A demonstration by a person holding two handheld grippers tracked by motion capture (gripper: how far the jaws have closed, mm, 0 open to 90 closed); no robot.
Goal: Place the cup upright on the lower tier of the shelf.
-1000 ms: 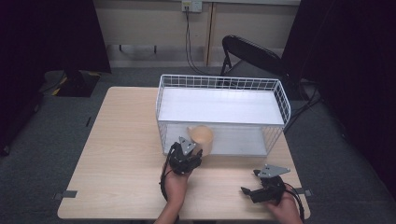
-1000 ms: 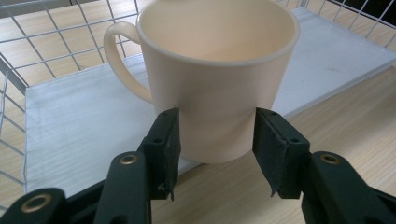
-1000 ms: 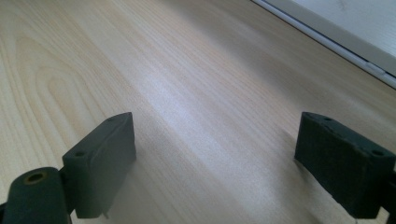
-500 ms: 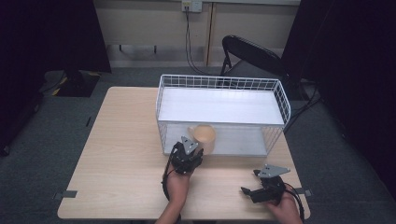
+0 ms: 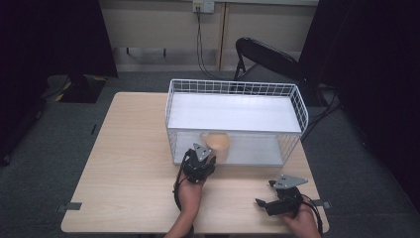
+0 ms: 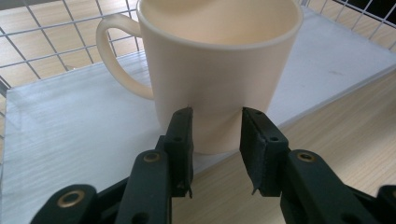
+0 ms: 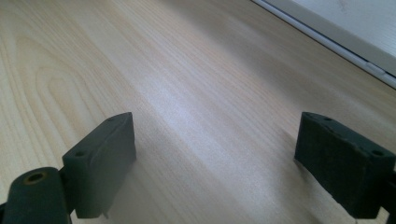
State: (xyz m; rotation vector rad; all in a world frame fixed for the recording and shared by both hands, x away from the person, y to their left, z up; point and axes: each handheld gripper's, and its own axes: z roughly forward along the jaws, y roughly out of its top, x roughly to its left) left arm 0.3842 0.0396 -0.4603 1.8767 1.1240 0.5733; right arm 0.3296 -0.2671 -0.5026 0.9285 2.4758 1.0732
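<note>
Nearest, at the table's front right corner, the right tool (image 5: 261,202) lies low over the pale wooden table (image 5: 129,163), its jaws spread wide with only bare woodgrain between them. Farther in, at mid-table, the left tool (image 6: 215,140) reaches toward the front opening of the white wire basket (image 5: 237,89). Its jaws are parted narrowly and stand just short of the cream ceramic mug (image 6: 215,70), not clamped on it. The mug stands upright on the basket's white floor (image 6: 70,130), at its front edge, mouth up, its long axis vertical. In the left gripper view its handle points left. Beyond the table stands a black folding chair (image 5: 267,57).
</note>
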